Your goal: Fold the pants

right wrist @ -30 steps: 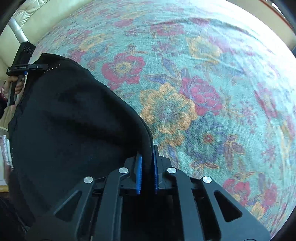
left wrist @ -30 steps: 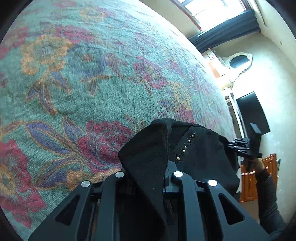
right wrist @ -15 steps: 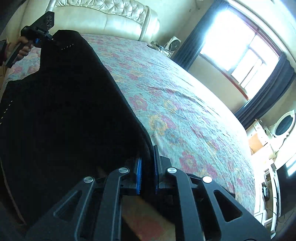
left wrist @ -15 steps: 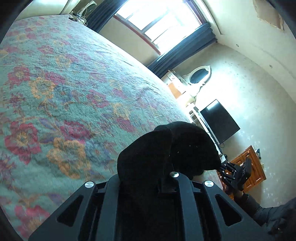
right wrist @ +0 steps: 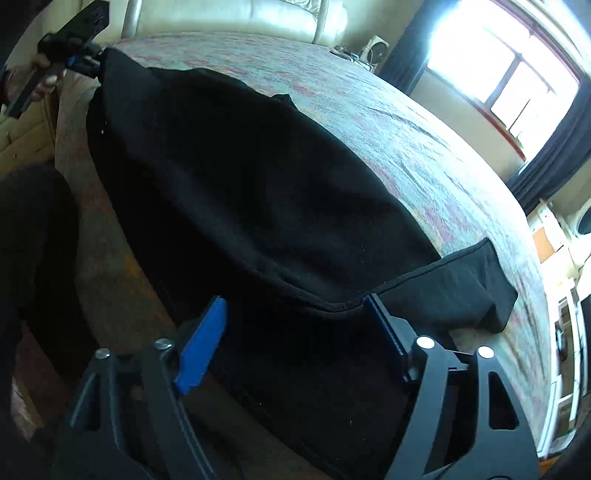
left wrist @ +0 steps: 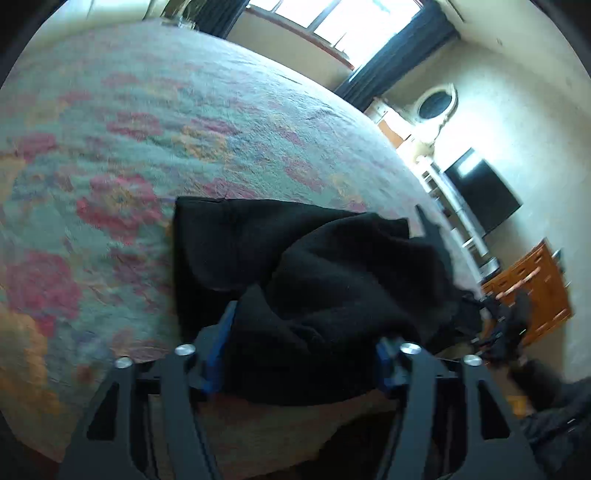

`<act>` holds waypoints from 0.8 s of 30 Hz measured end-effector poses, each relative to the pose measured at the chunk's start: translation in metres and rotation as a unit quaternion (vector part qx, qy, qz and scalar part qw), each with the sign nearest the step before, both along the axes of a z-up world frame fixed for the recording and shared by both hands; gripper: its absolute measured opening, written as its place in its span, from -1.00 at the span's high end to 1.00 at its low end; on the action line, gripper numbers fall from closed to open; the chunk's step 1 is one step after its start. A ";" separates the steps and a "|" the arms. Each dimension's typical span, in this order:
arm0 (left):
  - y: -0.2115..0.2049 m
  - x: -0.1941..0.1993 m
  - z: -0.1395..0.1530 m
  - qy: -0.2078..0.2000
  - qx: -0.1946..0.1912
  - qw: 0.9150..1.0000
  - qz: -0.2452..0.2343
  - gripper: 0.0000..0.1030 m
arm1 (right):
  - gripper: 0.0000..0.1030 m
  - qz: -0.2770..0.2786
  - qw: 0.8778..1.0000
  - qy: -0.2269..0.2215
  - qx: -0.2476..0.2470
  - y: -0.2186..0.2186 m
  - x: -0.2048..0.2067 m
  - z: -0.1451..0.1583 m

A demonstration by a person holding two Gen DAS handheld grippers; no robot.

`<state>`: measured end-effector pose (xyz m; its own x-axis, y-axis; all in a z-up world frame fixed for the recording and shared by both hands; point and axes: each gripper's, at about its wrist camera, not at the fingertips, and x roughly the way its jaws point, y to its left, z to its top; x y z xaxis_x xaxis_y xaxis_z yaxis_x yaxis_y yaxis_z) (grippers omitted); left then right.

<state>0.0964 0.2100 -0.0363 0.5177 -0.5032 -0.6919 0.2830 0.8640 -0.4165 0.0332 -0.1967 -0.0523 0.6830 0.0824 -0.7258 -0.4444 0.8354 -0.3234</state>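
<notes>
The black pants (left wrist: 314, 266) lie bunched on the floral bedspread (left wrist: 110, 155) near its edge. My left gripper (left wrist: 301, 350) has its jaws opening wide, with the cloth heaped loosely between the blue pads (left wrist: 218, 343). In the right wrist view the pants (right wrist: 258, 192) stretch along the bed's edge and hang over it. My right gripper (right wrist: 295, 339) is also opening, and the hem sags between its fingers without being pinched. The left gripper (right wrist: 74, 55) shows at the pants' far corner. The right gripper (left wrist: 506, 328) appears blurred at the other end.
A cream padded headboard (right wrist: 229, 18) stands at the bed's far end. A window with dark curtains (right wrist: 498, 74), a black screen (left wrist: 480, 192), an oval mirror (left wrist: 436, 107) and a wooden dresser (left wrist: 532, 280) line the walls. A person's dark clothing (right wrist: 33, 229) is at the left.
Both grippers were shut on the pants and carried them across the bed. Now both sets of jaws stand apart and the cloth has dropped onto the bed's edge.
</notes>
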 end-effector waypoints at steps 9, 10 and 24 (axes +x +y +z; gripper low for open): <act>0.030 -0.019 0.018 -0.011 -0.011 0.994 0.105 -0.66 | -0.49 -0.128 0.927 0.096 0.340 -0.067 0.022 0.028; 0.034 -0.026 0.020 0.000 -0.075 0.989 0.124 -0.66 | -0.49 -0.145 0.907 0.105 0.383 -0.075 0.021 0.030; -0.005 -0.041 -0.013 0.106 -0.287 0.917 0.255 -0.66 | -0.49 -0.240 0.809 0.138 0.518 -0.106 0.029 -0.003</act>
